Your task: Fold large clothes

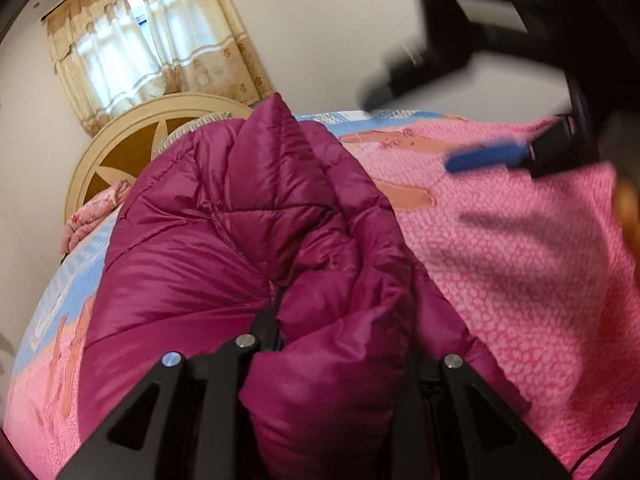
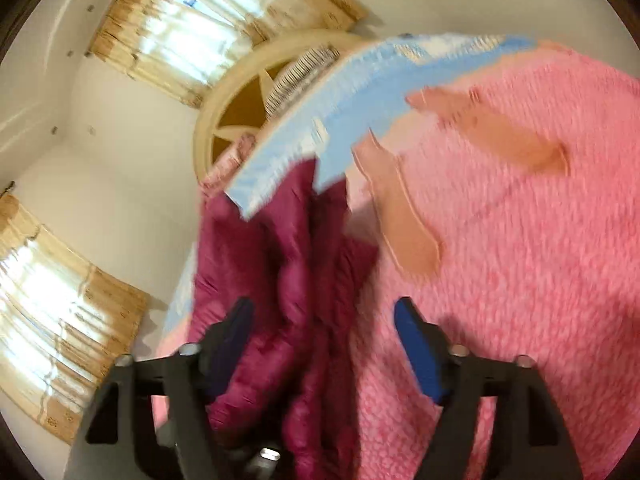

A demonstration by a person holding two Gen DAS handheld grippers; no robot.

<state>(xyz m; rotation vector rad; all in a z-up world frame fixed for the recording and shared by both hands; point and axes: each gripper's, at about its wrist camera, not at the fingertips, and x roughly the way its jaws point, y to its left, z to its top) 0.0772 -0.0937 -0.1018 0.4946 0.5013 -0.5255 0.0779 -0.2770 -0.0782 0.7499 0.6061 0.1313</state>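
A magenta quilted puffer jacket [image 1: 248, 248] lies bunched on the pink bedspread [image 1: 520, 264]. My left gripper [image 1: 276, 336] is shut on a fold of the jacket, and the fabric bulges over its fingers and hides the tips. In the right wrist view the jacket [image 2: 280, 280] hangs in front of my right gripper [image 2: 324, 344], which is open, its blue pads [image 2: 416, 356] wide apart with the jacket's edge between them. The right gripper also shows blurred in the left wrist view [image 1: 492, 160], above the bedspread to the right.
The bed has a pink and blue cover [image 2: 520, 208] and a cream round headboard [image 1: 120, 148]. A floral pillow [image 1: 96, 212] lies by the headboard. Curtained windows [image 1: 132, 40] are on the wall behind.
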